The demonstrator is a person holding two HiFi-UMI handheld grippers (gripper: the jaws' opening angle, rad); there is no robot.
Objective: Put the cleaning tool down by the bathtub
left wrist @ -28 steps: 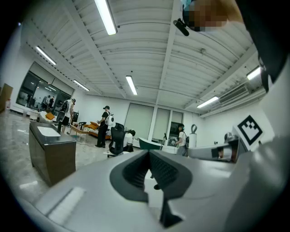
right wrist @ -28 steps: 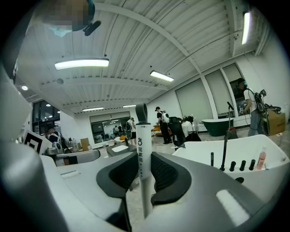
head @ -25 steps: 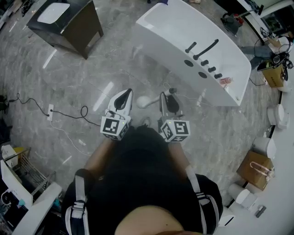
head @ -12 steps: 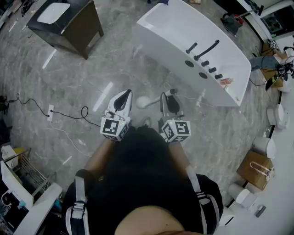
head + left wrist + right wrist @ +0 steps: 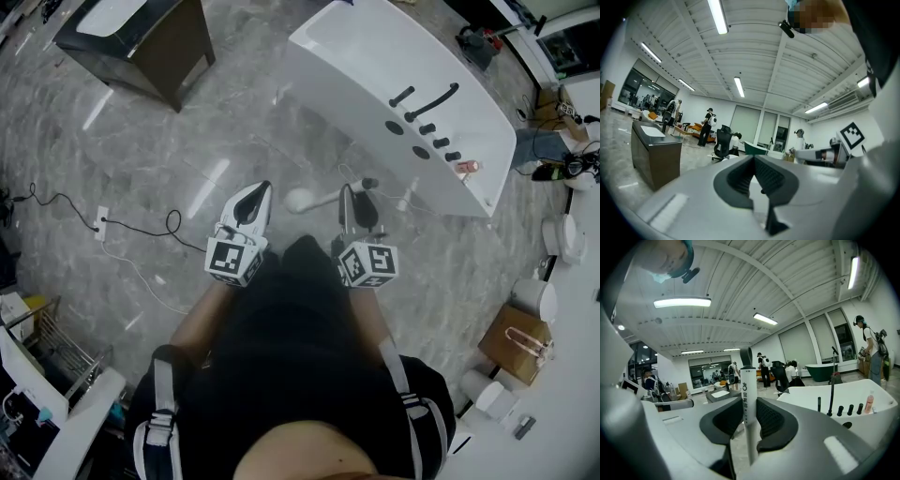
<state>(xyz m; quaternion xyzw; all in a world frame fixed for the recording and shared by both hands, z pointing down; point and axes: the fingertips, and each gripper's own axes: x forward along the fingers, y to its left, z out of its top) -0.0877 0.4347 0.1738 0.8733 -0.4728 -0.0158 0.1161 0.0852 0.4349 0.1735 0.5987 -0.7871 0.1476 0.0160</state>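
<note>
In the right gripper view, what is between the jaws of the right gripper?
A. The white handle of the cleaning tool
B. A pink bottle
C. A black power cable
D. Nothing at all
A: the right gripper has its pads pressed on the white handle of the cleaning tool, which runs up between them in that view.

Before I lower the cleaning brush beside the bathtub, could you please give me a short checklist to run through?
1. Grip: right hand-held gripper clamps the cleaning brush by its handle: ok.
2. Left hand-held gripper: jaws together, nothing between them: ok.
3. Bathtub in view, ahead and to the right: ok.
4. Landing spot: a white cable lies on the floor beside the tub: not ok.
5. Brush head clearance above the floor: cannot tell.
</note>
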